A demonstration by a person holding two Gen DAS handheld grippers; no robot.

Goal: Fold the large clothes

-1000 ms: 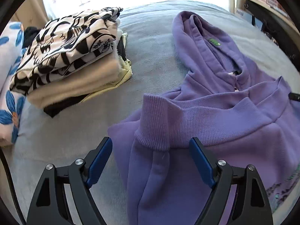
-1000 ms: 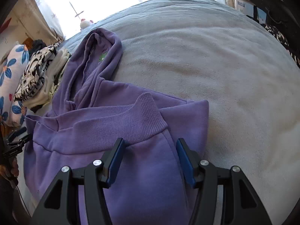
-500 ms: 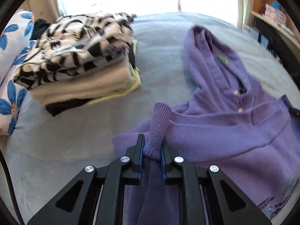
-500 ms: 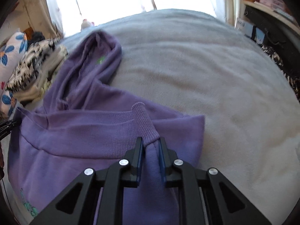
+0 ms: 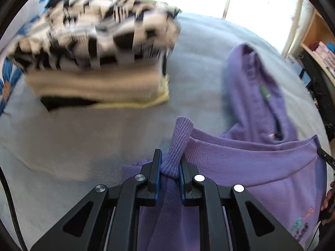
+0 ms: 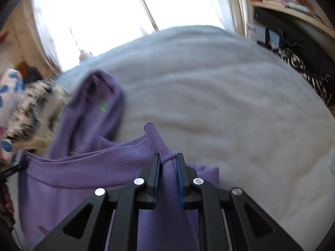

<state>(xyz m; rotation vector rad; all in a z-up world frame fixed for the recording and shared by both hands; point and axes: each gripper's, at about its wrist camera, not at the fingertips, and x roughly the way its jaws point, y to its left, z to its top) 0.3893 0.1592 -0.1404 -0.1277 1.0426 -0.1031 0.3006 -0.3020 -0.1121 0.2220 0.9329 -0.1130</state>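
Both claws, left [image 5: 169,168] and right [image 6: 168,166], pinch the hoodie [image 5: 251,167] hem; carry both corners evenly toward 12 o'clock, onto the hood [image 5: 255,83], keeping the hem taut

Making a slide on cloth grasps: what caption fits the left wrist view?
Left gripper shut on the purple hoodie's ribbed hem, a stack of folded clothes beyond on the grey bed.

Stack of folded clothes [image 5: 96,62], zebra-print piece on top, upper left. Grey blanket [image 6: 219,96] across centre. Floral pillow [image 5: 6,83] far left. Wooden shelf [image 6: 293,8] upper right.
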